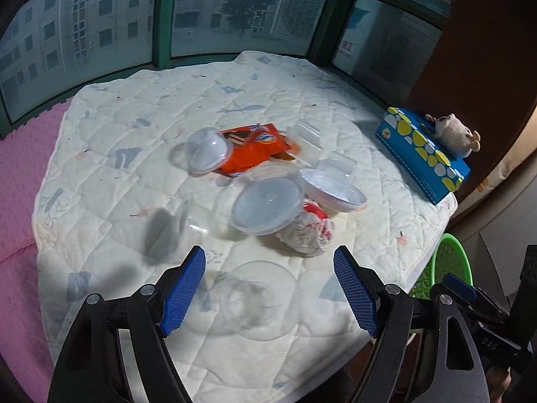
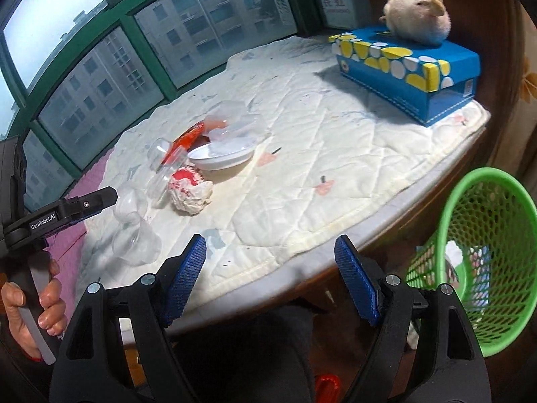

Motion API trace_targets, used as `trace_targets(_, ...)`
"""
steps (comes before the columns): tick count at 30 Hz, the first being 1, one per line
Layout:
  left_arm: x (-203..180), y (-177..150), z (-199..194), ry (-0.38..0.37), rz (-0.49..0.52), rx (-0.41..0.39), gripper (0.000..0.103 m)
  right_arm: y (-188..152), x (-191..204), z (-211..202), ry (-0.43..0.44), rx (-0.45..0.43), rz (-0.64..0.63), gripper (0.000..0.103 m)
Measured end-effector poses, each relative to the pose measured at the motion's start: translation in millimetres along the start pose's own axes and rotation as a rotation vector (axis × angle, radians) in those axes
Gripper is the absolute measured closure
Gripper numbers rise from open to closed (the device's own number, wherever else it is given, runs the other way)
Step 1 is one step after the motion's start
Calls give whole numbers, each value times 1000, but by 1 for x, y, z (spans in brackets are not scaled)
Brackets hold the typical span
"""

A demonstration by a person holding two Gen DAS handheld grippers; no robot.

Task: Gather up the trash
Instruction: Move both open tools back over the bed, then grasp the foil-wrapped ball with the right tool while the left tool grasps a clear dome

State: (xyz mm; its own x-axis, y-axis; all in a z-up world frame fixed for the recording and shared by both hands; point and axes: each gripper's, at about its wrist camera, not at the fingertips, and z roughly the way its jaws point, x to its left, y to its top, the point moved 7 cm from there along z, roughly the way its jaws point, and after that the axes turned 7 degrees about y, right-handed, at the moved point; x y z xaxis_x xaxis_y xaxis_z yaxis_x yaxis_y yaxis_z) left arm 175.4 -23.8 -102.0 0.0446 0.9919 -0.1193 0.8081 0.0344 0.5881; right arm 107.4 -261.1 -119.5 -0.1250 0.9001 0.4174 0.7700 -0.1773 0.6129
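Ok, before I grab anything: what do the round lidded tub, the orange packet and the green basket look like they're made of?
Round tub: thin translucent plastic, slightly frosted; the quilt shows faintly through it.
Orange packet: glossy printed film, probably plastic or foil laminate; it creases and catches highlights.
Green basket: moulded plastic mesh, smooth and shiny, with a solid rim and regular holes.

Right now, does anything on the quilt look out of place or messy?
Yes. Trash lies scattered mid-quilt: an orange snack wrapper, a crumpled red-stained paper, a white bowl and several clear plastic lids and cups, some tipped over. The green basket stands beside the quilt's edge.
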Motion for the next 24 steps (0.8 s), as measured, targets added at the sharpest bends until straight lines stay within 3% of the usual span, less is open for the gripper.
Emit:
trace_targets(11, 54, -1, 3, 51, -102, 8, 27, 15, 58, 60, 126, 72, -87, 27)
trace_targets(24, 82, 13, 12, 69, -140, 16, 27, 26, 84, 122, 127, 141, -178, 39)
